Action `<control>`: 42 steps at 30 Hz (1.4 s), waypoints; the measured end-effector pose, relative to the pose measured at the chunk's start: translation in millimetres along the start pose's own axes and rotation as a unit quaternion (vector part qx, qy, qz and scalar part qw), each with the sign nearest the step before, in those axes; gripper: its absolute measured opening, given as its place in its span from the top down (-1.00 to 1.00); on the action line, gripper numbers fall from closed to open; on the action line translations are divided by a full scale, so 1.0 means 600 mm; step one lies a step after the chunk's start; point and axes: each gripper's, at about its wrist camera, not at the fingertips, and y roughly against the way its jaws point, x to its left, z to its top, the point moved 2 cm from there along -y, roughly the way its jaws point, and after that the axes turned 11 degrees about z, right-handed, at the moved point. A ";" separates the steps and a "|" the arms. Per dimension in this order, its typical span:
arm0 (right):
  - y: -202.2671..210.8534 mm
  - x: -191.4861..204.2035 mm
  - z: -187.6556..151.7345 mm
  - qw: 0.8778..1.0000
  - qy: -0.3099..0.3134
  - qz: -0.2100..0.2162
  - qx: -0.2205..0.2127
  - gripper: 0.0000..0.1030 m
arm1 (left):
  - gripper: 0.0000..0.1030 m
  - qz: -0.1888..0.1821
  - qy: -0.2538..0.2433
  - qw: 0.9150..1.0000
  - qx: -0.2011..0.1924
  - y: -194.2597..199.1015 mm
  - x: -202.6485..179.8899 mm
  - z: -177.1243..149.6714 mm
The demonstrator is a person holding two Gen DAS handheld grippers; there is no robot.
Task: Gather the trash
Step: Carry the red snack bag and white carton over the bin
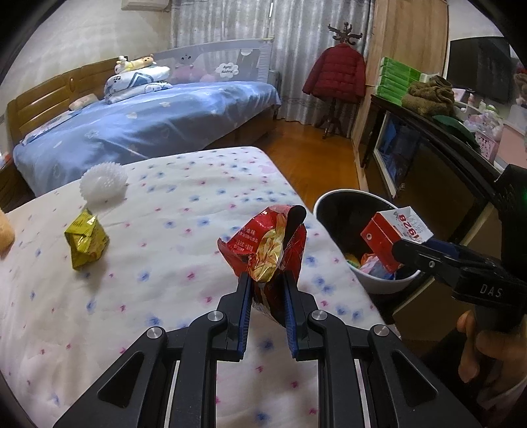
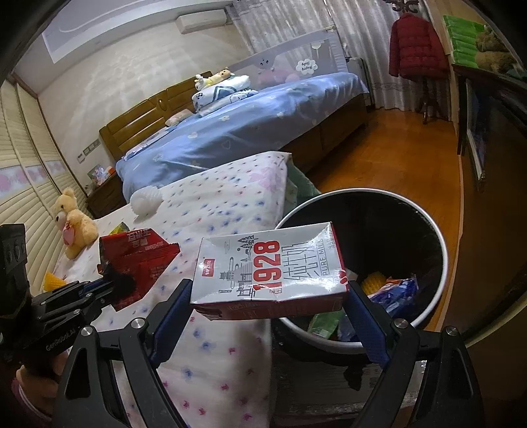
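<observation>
The bin (image 1: 332,210) floor is buried under wrappers; lower right, the hand (image 1: 487,349) runs off frame

so we're in a bedroom with a warm orange wood floor (image 1: 306,148). we see a wooden-headboard bed (image 2: 250,131) under a blue duvet, a mesh guard rail (image 1: 210,62) along its far side and long pale curtains (image 1: 296,49) behind. a red puffer jacket (image 1: 336,70) hangs on a coat stand by a light wood wardrobe (image 1: 405,42). slatted blinds (image 2: 29,184) cover one wall, an ac unit (image 2: 202,19) sits up high.

Glossy foil snack bag (image 1: 263,243), paper milk carton (image 2: 268,270) — creased, matt cotton bedsheet (image 1: 184,204)
</observation>
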 end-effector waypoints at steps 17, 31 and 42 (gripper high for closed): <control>0.009 -0.042 0.009 1.000 -0.016 -0.020 -0.002 -0.75 | 0.67 -0.011 -0.016 1.000 0.000 -0.026 -0.041 0.025; 0.010 -0.079 0.014 0.999 -0.030 -0.037 0.005 -0.75 | 0.67 -0.027 -0.030 0.999 0.004 -0.052 -0.078 0.044; 0.007 -0.104 0.021 0.998 -0.032 -0.046 0.015 -0.75 | 0.67 -0.034 -0.043 0.998 0.005 -0.070 -0.112 0.061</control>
